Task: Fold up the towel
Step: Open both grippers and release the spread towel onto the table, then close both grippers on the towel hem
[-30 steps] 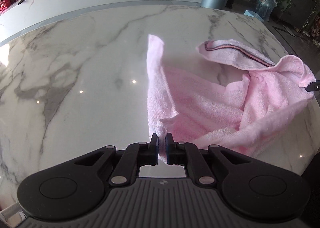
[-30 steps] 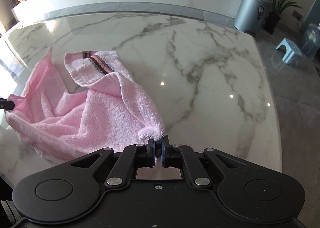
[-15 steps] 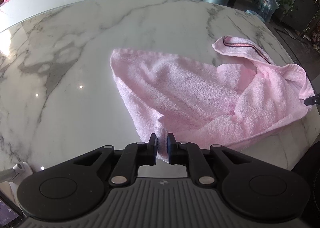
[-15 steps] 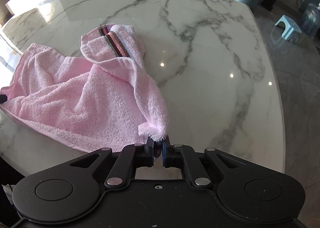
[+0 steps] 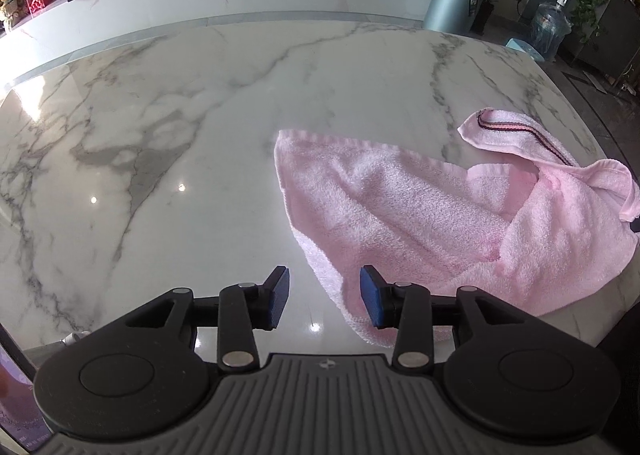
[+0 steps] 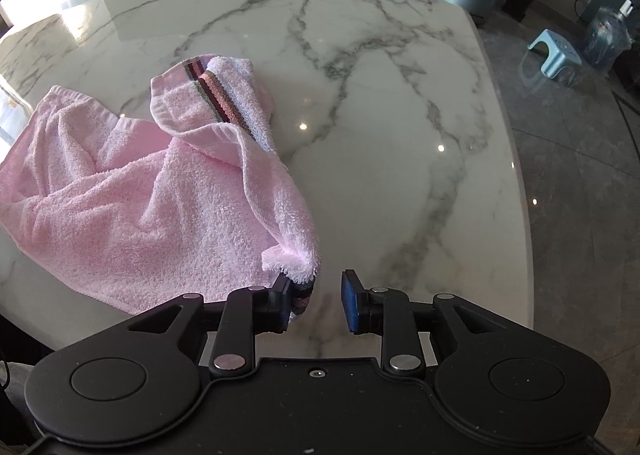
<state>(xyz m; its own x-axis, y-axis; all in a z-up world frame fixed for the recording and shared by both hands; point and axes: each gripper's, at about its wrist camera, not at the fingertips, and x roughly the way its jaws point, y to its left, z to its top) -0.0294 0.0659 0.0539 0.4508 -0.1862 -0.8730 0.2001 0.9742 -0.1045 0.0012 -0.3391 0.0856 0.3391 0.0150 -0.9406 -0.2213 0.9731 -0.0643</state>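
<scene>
Your left gripper (image 5: 324, 297) sits at the bottom centre of its view, jaws spread apart after just opening; the near corner of the pink towel (image 5: 420, 215) lies between them, close against the right-hand blue pad, with a clear gap to the left-hand one, so nothing is pinched; the cloth runs from there up toward the right of the frame, rumpled on the marble table (image 5: 200, 115), its striped end turned over at the upper right. Your right gripper (image 6: 316, 301) likewise stands parted at the bottom centre, jaws freshly opened; a striped towel (image 6: 140, 195) corner hangs against the left-hand pad, the right-hand pad bare; the towel spreads toward the left of that frame on the table (image 6: 400, 115).
</scene>
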